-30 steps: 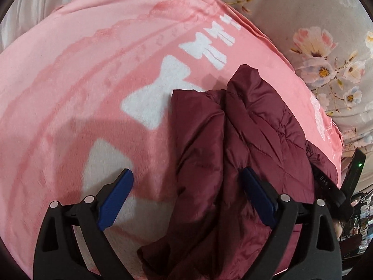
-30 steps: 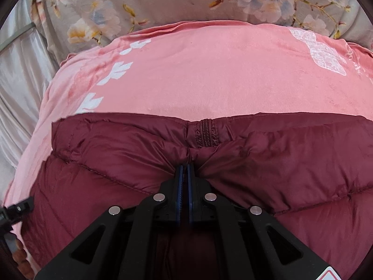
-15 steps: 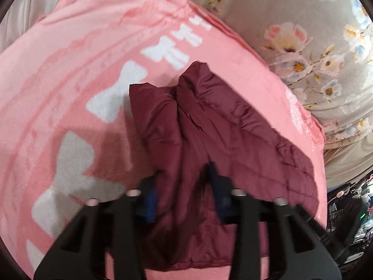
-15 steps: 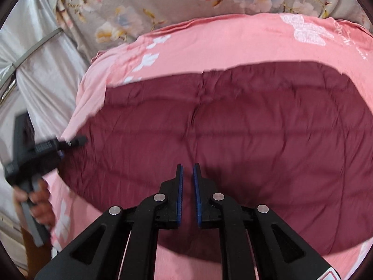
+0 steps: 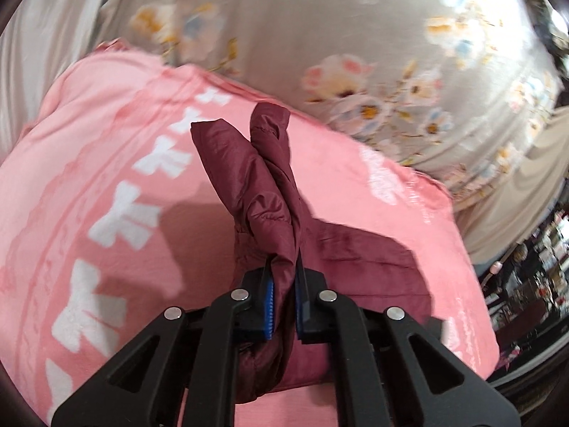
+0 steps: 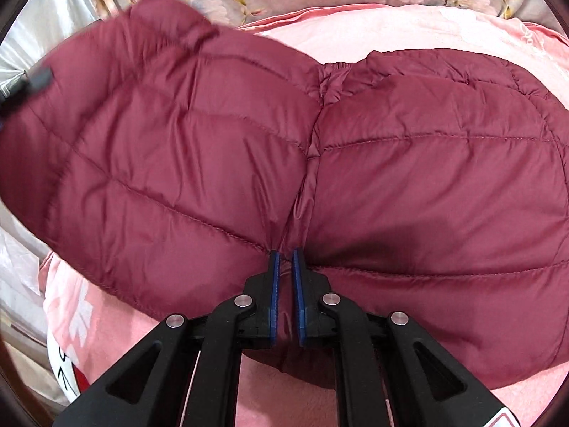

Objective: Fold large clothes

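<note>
- The left hand-held gripper (image 5: pixel 282 297) pinches a bunched fold of the jacket (image 5: pixel 256 185); its jaws have just been closing, and the fabric now sits squeezed between the blue pads (image 5: pixel 269 315).
- Past those pads the gathered cloth stands up as two puffy lobes, clear of the blanket (image 5: pixel 89 163), while more of the jacket trails off to the right onto the blanket.
- The right hand-held gripper (image 6: pixel 286 299) is nearly pressed together, with a thin ridge of jacket (image 6: pixel 426 178) caught along the centre seam between its pads.
- From that pinch the quilted panels spread to both sides; the left panel is raised and blurred, the right one lies on the blanket (image 6: pixel 409 25).
- The jacket lies in the middle of the blanket, which is spread over the bed; a floral sheet (image 5: pixel 355 35) shows past the blanket's far edge.
- By the look of it the jacket is light, soft and springy, with a smooth, shiny shell that is likely slippery, so a shallow pinch could slide off.
- The stitched seams, hem and cuffs seem the better places to grip, since the padding is thin there and the pads can bite.
- A fold will probably puff back up unless it is pressed flat.
</note>
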A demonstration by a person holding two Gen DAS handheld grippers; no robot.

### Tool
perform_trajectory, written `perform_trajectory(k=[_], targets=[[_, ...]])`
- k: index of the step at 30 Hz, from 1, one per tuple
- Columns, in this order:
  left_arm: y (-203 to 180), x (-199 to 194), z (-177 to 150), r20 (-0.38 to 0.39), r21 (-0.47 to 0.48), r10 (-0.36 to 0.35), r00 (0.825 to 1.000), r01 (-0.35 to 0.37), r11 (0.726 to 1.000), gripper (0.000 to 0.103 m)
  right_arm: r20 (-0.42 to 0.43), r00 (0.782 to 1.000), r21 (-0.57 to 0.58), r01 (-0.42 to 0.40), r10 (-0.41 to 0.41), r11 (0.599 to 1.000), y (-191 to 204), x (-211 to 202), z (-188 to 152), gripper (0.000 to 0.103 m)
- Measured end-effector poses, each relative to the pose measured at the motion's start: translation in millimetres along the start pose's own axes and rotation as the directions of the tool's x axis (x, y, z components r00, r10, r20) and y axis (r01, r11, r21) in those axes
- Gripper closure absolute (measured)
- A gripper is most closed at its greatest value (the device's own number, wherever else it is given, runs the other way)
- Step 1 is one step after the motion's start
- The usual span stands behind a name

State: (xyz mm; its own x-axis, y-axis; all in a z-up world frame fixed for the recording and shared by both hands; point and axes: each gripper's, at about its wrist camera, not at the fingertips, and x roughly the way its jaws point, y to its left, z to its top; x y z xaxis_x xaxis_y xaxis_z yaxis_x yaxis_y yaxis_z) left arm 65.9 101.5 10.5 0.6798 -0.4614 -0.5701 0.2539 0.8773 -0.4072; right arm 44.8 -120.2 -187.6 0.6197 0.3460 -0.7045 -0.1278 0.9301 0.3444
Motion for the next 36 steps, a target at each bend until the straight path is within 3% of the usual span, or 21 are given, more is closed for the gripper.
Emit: perform_trajectory(k=[4,7,11,18,23,30,36], targets=[[-42.8,-1.7,3.0,0.005,0.083,-0.043,0.999,0.042,0.996,0.096,0.011,1.000,0.023,-0.020,0.020,1.000,-3.6,-8.4,-1.1,0.099],[-67.1,2.4,3.1,0.011,0.140,-0.032,0.999,0.030,0.990,0.096,0.027,0.996,0.050,-0.087,0.085,0.995,-5.4,-35.9,-6.7,0.098],[-77.1,4.2,5.1,0.007,0.149,-0.036,0.999,0.035,0.988,0.096,-0.031,0.992,0.048,-0.120,0.121,0.992,-4.2,-38.3,-19.3,0.098],[-101.5,12.3,3.1,-0.011,0.189,-0.039,0.999,0.040,0.981,0.096,-0.038,0.988,0.084,-0.144,0.147,0.986,-10.4,-16.9,-24.0,0.102],[-129.8,27.4,-2.5,-0.042,0.236,-0.064,0.997,0.072,0.969,0.096,-0.014,0.974,0.177,-0.221,0.227,0.959,-28.0,-40.7,-24.7,0.099],[-176.3,59.1,-8.1,-0.097,0.290,-0.092,0.991,0.116,0.950,0.097,0.083,0.991,0.205,-0.118,0.103,0.972,-71.1,-112.2,-45.2,0.099],[-218.8,99.8,-22.2,-0.168,0.327,-0.092,0.981,0.144,0.934,0.097,0.134,0.991,0.252,-0.035,0.001,0.967,-96.0,-149.6,-58.7,0.099]])
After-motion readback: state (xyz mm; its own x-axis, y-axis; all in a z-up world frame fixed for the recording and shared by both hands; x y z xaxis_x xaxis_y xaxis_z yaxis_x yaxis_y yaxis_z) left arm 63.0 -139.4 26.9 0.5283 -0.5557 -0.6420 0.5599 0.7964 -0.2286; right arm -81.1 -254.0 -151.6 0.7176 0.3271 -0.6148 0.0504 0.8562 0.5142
